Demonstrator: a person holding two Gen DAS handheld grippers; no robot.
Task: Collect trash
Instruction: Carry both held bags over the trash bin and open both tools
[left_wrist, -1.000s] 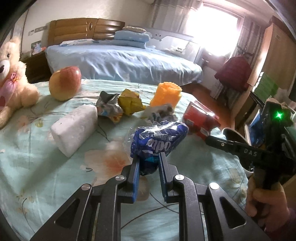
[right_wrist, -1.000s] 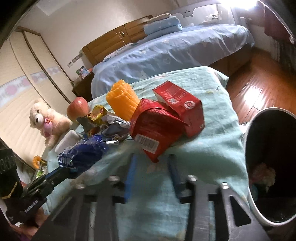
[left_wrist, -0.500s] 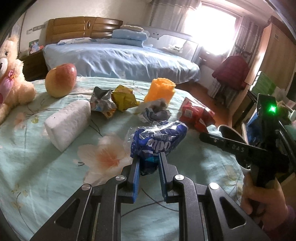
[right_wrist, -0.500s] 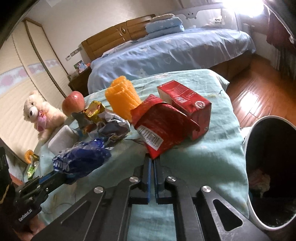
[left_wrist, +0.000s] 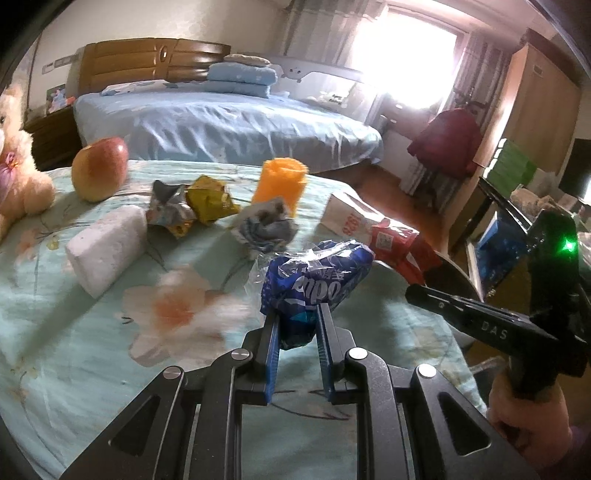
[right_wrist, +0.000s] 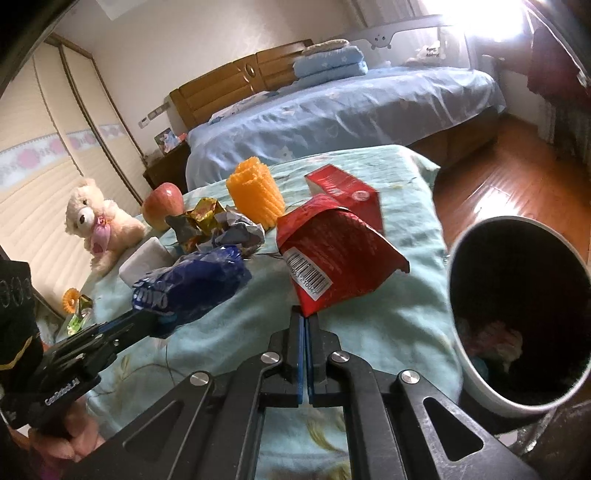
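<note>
My left gripper (left_wrist: 297, 314) is shut on a crumpled blue wrapper (left_wrist: 317, 277) and holds it above the teal tablecloth (left_wrist: 110, 332). The wrapper also shows in the right wrist view (right_wrist: 192, 284). My right gripper (right_wrist: 305, 317) is shut on the lower corner of a red snack bag (right_wrist: 340, 258), lifted off the cloth. A trash bin (right_wrist: 480, 376) with a dark inside stands at the right, beside the table edge. More crumpled wrappers (left_wrist: 192, 206) and a grey-blue one (left_wrist: 266, 225) lie on the table.
A red carton (right_wrist: 343, 192), an orange ribbed cup (left_wrist: 280, 184), an apple (left_wrist: 99, 173), a white foam block (left_wrist: 107, 247) and a teddy bear (right_wrist: 99, 221) are on the table. A bed (left_wrist: 221, 125) stands behind.
My right gripper closed on the red bag's corner and lifted it away from the carton. My left gripper kept the blue wrapper and shifted slightly right.
</note>
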